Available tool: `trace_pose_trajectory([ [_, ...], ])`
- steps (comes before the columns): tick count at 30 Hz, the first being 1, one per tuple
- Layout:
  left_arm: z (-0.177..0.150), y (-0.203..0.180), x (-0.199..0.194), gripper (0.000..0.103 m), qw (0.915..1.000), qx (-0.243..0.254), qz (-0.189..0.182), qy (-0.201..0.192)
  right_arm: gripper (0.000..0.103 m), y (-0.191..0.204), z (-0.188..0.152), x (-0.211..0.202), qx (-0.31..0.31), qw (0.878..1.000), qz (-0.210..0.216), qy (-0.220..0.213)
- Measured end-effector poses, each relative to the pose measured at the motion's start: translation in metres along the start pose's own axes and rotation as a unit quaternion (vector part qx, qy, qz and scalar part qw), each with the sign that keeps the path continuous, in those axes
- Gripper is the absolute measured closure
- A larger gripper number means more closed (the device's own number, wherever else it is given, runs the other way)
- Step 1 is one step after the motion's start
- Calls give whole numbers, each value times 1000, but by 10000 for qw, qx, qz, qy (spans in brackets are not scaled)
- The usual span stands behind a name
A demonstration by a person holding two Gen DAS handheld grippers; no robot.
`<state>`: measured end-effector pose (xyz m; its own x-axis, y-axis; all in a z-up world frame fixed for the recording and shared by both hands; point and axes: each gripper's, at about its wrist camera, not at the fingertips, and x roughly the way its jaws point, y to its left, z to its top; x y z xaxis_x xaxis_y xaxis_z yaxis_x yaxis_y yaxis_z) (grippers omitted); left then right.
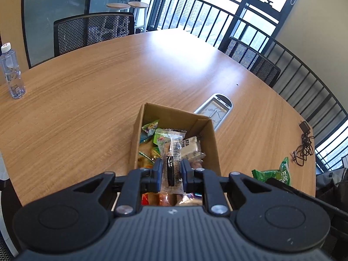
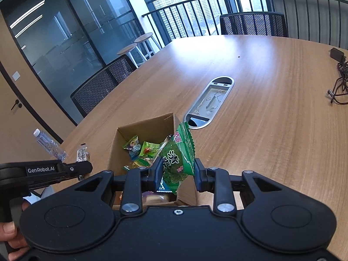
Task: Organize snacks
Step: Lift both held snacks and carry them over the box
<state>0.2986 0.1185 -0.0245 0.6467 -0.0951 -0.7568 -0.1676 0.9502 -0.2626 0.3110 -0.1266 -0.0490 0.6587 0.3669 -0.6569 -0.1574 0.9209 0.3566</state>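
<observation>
Scene: a wooden table (image 1: 87, 100) by a railed window, both grippers poised over an open cardboard box (image 1: 214, 143) near the table's near edge.

Left gripper (image 1: 171, 174): clenched on a clear packet (image 1: 171, 150) with a dark round biscuit inside, held above the box's near end.

Right gripper (image 2: 176, 171): the green packet (image 2: 179, 158) sits between its fingers, tilted over the box's right wall (image 2: 184, 193); the right finger appears apart from the wrapper, so whether the grip is firm cannot be told.

Handling, clear packet: judged light, its film slick and crinkly, the biscuit inside likely brittle. Best held across the stiff middle, as now, with modest pressure.

Handling, green packet: judged light and soft, air-puffed, with crimped end seams. The seam or a flat corner should give a surer hold than the puffy belly, which may slip or crush.

Box contents: a loose heap of small wrapped snacks, green and yellow packets at the far end, a pale bar at the right, and orange and red wrappers at the near end. Room remains on top.

Elsewhere: a water bottle (image 1: 12, 74) stands far left; a cable port (image 2: 208, 102) lies just beyond the box; a black charger (image 1: 304, 141) and its cord rest at the right edge.

Stage: both snacks look ready to be let go into the box.
</observation>
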Motion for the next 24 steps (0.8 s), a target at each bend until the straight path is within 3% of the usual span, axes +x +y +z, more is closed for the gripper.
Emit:
trace_pose_trajectory([
  [13,3,6,31,86,9991,-32,-170,392,74,14,6,21,-31,9998,121,140],
  [18,5,16,36,78,9989,-176,-195,388,74,20,6,33,-52,9995,172,257],
  [24,11,38,36,78,9988,-385,58,312,74,35,6,49,-139,9987,292,402],
])
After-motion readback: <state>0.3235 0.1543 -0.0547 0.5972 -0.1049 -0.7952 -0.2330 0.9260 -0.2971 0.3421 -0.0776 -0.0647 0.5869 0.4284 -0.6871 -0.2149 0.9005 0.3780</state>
